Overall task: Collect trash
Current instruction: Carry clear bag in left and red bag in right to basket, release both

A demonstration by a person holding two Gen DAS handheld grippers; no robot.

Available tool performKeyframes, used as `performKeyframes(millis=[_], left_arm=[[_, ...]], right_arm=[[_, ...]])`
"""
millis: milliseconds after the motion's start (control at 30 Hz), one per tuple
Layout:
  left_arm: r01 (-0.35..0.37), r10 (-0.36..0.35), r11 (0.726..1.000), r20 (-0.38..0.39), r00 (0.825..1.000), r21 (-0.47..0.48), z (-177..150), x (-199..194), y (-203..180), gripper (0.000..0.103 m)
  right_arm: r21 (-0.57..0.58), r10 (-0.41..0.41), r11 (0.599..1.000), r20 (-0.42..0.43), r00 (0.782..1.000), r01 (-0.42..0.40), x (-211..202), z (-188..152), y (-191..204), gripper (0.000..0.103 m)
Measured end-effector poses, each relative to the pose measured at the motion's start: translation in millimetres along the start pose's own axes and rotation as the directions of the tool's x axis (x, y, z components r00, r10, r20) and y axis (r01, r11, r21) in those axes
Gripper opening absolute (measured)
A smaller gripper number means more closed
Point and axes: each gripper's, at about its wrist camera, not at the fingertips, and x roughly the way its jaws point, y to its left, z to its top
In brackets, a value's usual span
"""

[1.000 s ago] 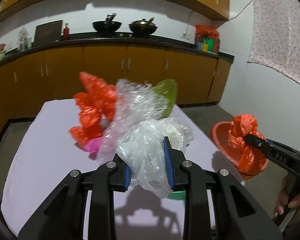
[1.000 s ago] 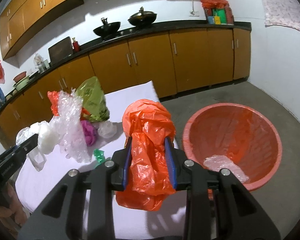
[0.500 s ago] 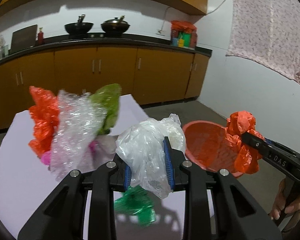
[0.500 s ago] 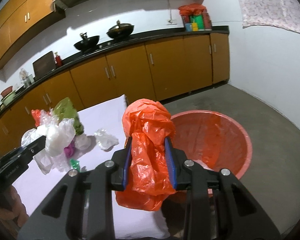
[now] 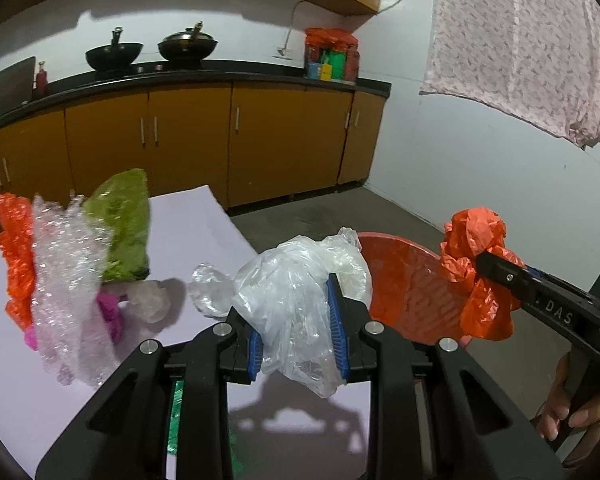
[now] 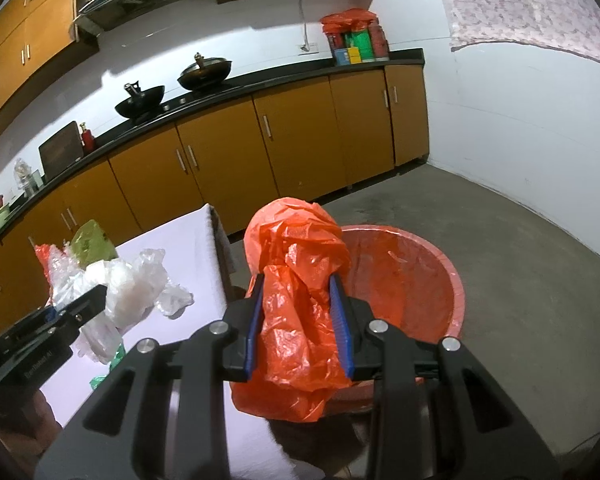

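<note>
Trash is showing in both views, some of it gripped and some lying on the tabletop.

In the left wrist view, the left gripper point(image 5: 298, 326) is sitting at lower centre with its two blue-padded fingers point(image 5: 255, 354) pressing on one crumpled clear plastic bag point(image 5: 300, 292). Left of centre on the pale tabletop point(image 5: 188, 216), a pile is blurring together: one orange bag point(image 5: 14, 252), one strip of bubble wrap point(image 5: 66, 280), one green bag point(image 5: 124, 228) and a pink scrap point(image 5: 110, 312). Two smaller clear wads point(image 5: 208, 290) are lying just right of the pile. A green scrap point(image 5: 176, 412) is peeking between the gripper's arms, mostly hidden. At centre right one red basin point(image 5: 404, 280) is standing beyond the tabletop's edge, its near side covered by the gripper. At the right edge the right gripper point(image 5: 480, 264) is clamping one orange plastic bag point(image 5: 474, 248); a hand point(image 5: 572, 408) below it is cut off by the frame.

In the right wrist view, the right gripper point(image 6: 300, 320) is filling lower centre, its fingers point(image 6: 342, 328) closing on that orange plastic bag point(image 6: 296, 280), which is hanging in front of the red basin point(image 6: 432, 284) on the floor at centre right. Something pale inside the basin is too hidden to name. At lower left the left gripper point(image 6: 100, 294) is holding the clear plastic bag point(image 6: 128, 292) above the tabletop point(image 6: 180, 236); the pile behind it is largely covered.
</note>
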Motion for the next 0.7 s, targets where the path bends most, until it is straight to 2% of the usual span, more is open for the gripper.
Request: performKeyframes(millis=[700], left_arm=[[0.082, -0.079, 0.995, -0.06, 0.995, 0.05, 4.7, 49.1, -26.8, 0.028]], right_arm=[[0.051, -0.07, 0.996, 0.005, 0.998, 0.07, 26.5, 7.7, -30.3, 0.031]])
